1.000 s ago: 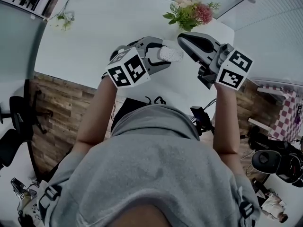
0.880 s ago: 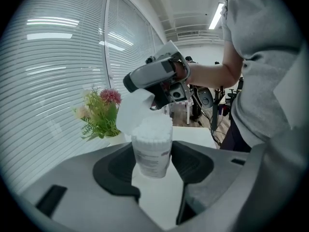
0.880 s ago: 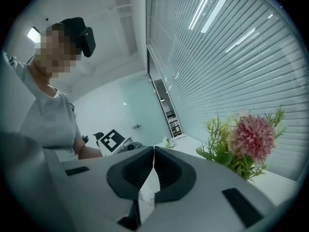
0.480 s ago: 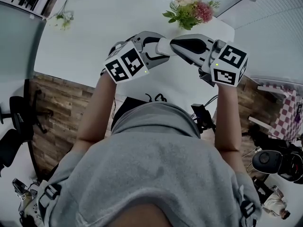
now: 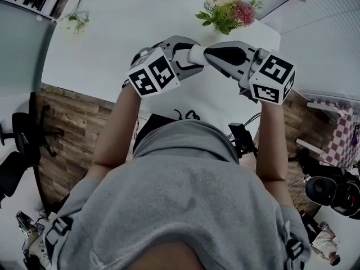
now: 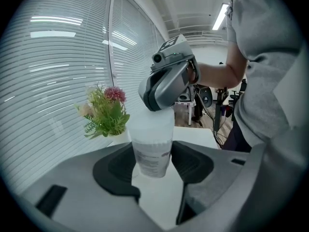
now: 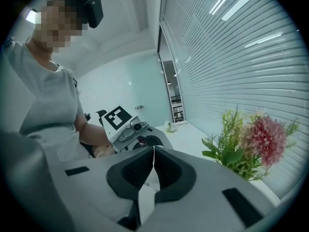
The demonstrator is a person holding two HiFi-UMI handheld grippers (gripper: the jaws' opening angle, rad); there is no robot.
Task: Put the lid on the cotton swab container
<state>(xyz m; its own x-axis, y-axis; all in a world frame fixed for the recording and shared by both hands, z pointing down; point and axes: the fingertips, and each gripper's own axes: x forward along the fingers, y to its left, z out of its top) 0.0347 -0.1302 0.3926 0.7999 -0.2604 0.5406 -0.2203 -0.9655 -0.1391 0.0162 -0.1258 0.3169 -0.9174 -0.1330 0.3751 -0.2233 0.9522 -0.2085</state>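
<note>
Brought the right gripper (image 5: pixel 211 53) across since a second ago, from well apart to right against the top of the translucent white plastic cotton swab container with a printed label (image 6: pixel 152 144); over the last half second hardly shifted it further. Holds that container upright between the jaws of the left gripper (image 6: pixel 153 159), with both dark pads pressing on its sides near the bottom and the upper part standing out beyond the fingertips. Keeps the right jaws closed almost fully, with only a thin pale sliver between them; cannot tell it for the edge of the lid or for plain light in the gap, and cannot make out a separate lid in any view. Seen from the left gripper, sets the right fingertips directly above the left jaws, touching the upper end of the container. Means, by judgement, an end to the approach and a start of the seating step. Probably calls for a press straight down along the cylinder with the left grip kept firm; otherwise risks tilting the container in the pads. Leaves the green pot plant with a pink bloom (image 6: pixel 107 111) well beyond the jaws, out of the way.
</note>
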